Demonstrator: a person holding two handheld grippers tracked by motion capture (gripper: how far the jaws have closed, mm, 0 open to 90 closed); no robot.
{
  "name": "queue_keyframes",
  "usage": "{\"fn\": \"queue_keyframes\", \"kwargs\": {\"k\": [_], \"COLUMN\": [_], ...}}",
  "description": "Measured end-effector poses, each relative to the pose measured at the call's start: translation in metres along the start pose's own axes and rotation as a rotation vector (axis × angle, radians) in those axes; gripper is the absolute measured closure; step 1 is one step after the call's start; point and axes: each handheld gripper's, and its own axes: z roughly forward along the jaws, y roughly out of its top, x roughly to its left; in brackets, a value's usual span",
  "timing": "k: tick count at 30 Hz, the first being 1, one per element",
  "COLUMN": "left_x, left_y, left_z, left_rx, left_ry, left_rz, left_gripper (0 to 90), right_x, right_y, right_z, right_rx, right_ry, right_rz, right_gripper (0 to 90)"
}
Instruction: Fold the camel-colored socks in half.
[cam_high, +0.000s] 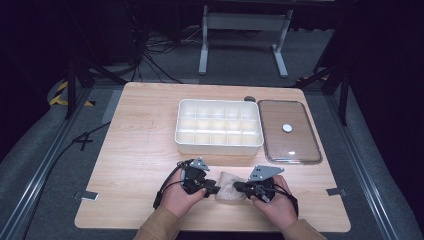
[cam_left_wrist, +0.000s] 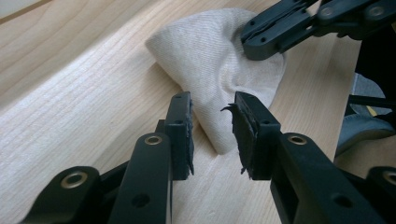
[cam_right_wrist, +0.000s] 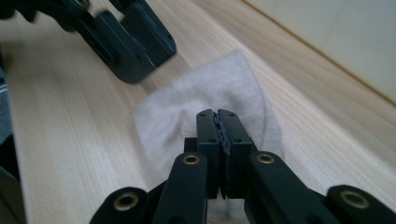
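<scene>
A small beige cloth (cam_high: 227, 189) lies crumpled on the wooden table near its front edge, between my two grippers. My right gripper (cam_high: 236, 186) is shut on the cloth's edge; in the right gripper view its jaws (cam_right_wrist: 217, 114) meet with the cloth (cam_right_wrist: 210, 86) bunched under them. My left gripper (cam_high: 214, 189) stands open at the cloth's other side. In the left gripper view its jaws (cam_left_wrist: 212, 100) straddle a low corner of the cloth (cam_left_wrist: 205, 56), close to it. The right gripper (cam_left_wrist: 254, 44) shows there pinching the far edge. The left gripper (cam_right_wrist: 135, 58) appears blurred in the right gripper view.
A white tray (cam_high: 218, 146) divided into several compartments stands at mid-table. To its right lies a clear lid (cam_high: 280, 112) with a white knob (cam_high: 287, 128). A small dark round object (cam_high: 249, 99) sits behind the tray. Bare wood stretches to the left.
</scene>
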Motion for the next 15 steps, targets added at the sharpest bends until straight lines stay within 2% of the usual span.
{"fn": "queue_keyframes", "kwargs": {"k": [2, 3, 7, 9, 15], "left_x": [0.001, 0.002, 0.002, 0.002, 0.002], "left_y": [0.0, -0.001, -0.001, 0.0, 0.0], "left_z": [-0.001, -0.001, -0.002, -0.002, -0.002], "left_rx": [0.003, -0.001, -0.001, 0.0, 0.003], "left_ry": [0.002, 0.001, 0.001, 0.001, 0.001], "left_rz": [-0.006, -0.005, -0.004, -0.004, -0.006], "left_gripper": [67.2, 66.6, 66.1, 66.1, 65.4], "right_x": [-0.002, -0.004, -0.011, -0.014, -0.017], "right_y": [-0.002, -0.004, -0.005, -0.005, -0.004], "right_z": [0.004, 0.005, 0.002, 0.0, -0.003], "right_rx": [0.029, 0.027, 0.049, 0.057, 0.058], "right_ry": [0.008, 0.01, -0.014, -0.001, -0.019], "right_rz": [0.007, 0.01, -0.017, -0.015, -0.056], "right_gripper": [84.9, 85.6, 84.2, 82.2, 82.3]}}
